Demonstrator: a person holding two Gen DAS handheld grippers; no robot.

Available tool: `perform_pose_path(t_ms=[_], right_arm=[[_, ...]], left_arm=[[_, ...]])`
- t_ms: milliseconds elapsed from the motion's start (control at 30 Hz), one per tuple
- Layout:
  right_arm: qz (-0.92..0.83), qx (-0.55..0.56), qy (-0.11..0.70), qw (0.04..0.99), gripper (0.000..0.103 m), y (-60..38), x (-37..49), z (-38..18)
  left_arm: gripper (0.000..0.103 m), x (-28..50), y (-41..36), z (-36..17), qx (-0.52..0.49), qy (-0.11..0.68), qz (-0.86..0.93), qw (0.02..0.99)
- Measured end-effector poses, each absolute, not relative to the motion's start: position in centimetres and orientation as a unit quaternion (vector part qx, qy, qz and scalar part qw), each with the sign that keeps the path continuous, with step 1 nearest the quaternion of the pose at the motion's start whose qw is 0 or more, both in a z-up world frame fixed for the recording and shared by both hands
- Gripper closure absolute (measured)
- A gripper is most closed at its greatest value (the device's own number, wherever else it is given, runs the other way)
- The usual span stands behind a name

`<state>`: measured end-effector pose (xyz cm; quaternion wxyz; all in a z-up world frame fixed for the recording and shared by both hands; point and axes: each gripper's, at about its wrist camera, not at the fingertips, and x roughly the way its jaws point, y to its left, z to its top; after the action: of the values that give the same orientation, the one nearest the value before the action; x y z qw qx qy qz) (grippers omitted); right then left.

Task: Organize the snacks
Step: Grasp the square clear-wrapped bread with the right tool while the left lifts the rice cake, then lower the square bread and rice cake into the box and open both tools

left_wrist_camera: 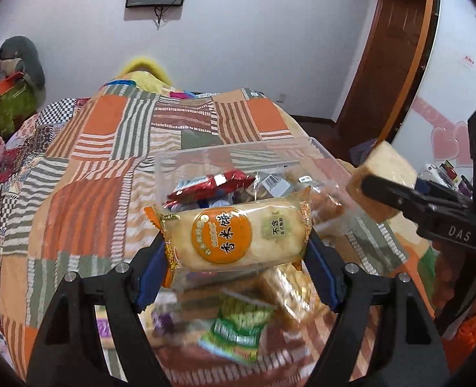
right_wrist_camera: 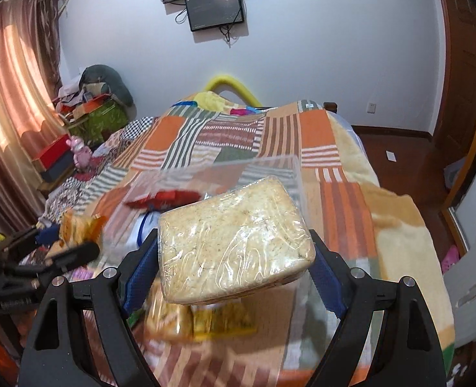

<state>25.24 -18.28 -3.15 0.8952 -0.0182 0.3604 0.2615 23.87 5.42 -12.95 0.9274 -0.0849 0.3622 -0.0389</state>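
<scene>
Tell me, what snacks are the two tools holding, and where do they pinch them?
The left tool pinches a rice cracker pack by its two short ends. The right tool pinches a wrapped bread block by its two sides.

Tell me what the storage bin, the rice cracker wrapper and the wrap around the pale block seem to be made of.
Storage bin: clear, rigid-looking plastic; the bedspread's stripes show through its walls.
Rice cracker wrapper: thin glossy plastic film, printed orange, with crimped, zigzag-cut ends and a see-through part showing the pale crackers.
Wrap on the pale block: clear cling-type film, probably plastic; it is wrinkled and catches glare.
</scene>
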Motion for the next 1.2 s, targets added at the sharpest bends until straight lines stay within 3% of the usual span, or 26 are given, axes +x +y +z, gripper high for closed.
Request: perform_pose_path(t_ms=[500, 800, 1200], right_arm=[[0.248, -0.04, 0.393, 0.885, 0.02, -15.1, 31.1, -5.3], [0.248, -0.045, 0.414, 0.875, 0.023, -14.7, 32.5, -6.2], [0.261, -0.052, 0.379, 0.886, 0.022, -16.1, 29.8, -3.1]], left_arm=[[0.025, 29.9, 4.9, -15.6, -0.069, 0.399, -0.041, 0.914], [0.014, 30.2, 4.9, -16.6, -0.077, 0.407, -0.036, 0.91], [0.01, 25.7, 5.8, -12.1, -0.078, 0.357, -0.051, 0.93]])
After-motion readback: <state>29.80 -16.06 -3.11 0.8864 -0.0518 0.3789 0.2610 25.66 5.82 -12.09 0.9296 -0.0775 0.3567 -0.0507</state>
